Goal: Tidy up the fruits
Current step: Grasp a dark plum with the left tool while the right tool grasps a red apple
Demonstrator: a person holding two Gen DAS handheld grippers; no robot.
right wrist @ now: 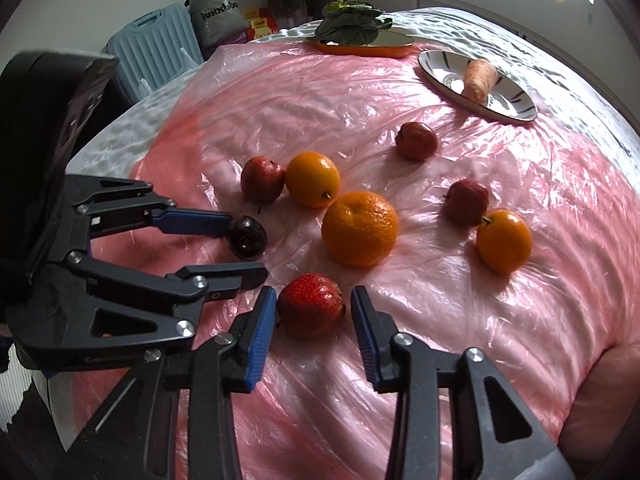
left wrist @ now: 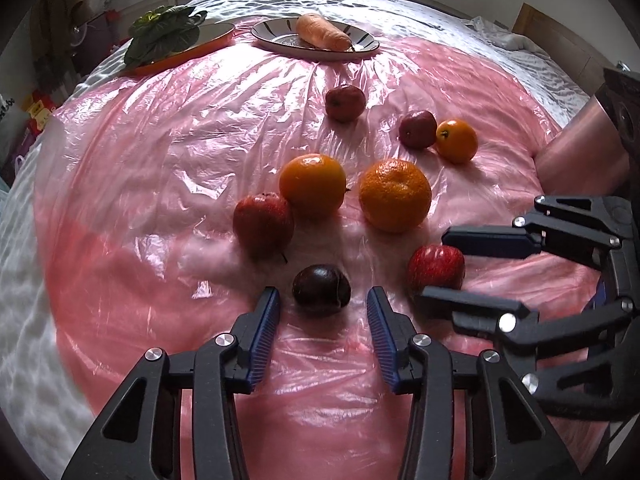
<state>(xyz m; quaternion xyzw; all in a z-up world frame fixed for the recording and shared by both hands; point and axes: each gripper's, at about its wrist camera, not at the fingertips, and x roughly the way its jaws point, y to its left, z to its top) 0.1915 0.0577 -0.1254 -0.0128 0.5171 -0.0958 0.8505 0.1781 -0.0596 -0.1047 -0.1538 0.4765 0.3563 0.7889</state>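
Observation:
Several fruits lie on a pink plastic sheet. My left gripper is open, its fingers on either side of a dark plum, not touching. My right gripper is open around a bright red apple; its left pad looks close to or touching the apple. In the left wrist view the right gripper flanks that apple. Two large oranges, a small orange and three darker red apples lie beyond.
At the far end, a striped plate holds a carrot and an orange dish holds leafy greens. The sheet covers a white bed. A blue suitcase and bags stand beside the bed.

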